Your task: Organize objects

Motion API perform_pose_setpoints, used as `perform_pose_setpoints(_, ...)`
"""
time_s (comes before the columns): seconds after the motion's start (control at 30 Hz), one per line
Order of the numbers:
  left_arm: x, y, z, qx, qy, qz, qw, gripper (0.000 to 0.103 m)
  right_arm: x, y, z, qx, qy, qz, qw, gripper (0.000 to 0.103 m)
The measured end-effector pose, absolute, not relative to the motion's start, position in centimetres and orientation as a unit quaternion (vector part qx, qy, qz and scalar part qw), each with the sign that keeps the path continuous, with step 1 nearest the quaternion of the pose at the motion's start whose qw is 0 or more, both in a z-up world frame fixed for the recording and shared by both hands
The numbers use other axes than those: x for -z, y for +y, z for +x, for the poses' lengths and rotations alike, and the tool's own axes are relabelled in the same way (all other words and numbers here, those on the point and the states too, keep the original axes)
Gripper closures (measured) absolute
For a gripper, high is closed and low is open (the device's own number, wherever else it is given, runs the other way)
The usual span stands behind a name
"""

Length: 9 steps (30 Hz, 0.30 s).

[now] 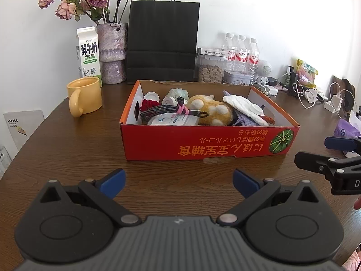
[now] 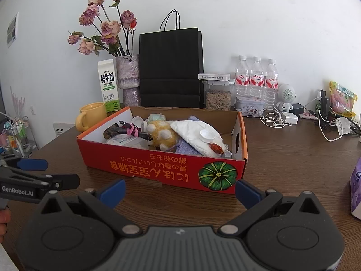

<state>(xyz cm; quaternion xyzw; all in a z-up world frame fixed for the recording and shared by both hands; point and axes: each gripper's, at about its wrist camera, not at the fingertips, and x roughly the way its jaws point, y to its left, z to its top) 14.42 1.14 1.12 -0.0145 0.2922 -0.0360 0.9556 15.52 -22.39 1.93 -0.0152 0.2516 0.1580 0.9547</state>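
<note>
Grippers left (image 1: 179, 184), right (image 2: 179, 194) wide apart (empty), near box (image 1: 203, 142).

I'm looking at a lived-in home: a dark wooden surface (image 1: 79, 149) pushed against a plain white wall, carrying dried roses in a vase (image 2: 127, 76), a milk carton (image 1: 88, 54), a yellow mug (image 1: 84, 98), a black paper bag (image 2: 170, 67), water bottles (image 2: 257, 76), a jar of seeds (image 2: 218, 97), and tangled chargers and earphones (image 2: 274, 118).
</note>
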Motion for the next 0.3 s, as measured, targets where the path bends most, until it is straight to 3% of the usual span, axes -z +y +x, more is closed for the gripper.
perform_pose_setpoints(0.3, -0.90, 1.43, 14.62, 0.030, 0.297, -0.021, 0.954, 0.000, -1.82, -22.38, 15.55, -0.158, 0.252, -0.016, 0.955, 0.000)
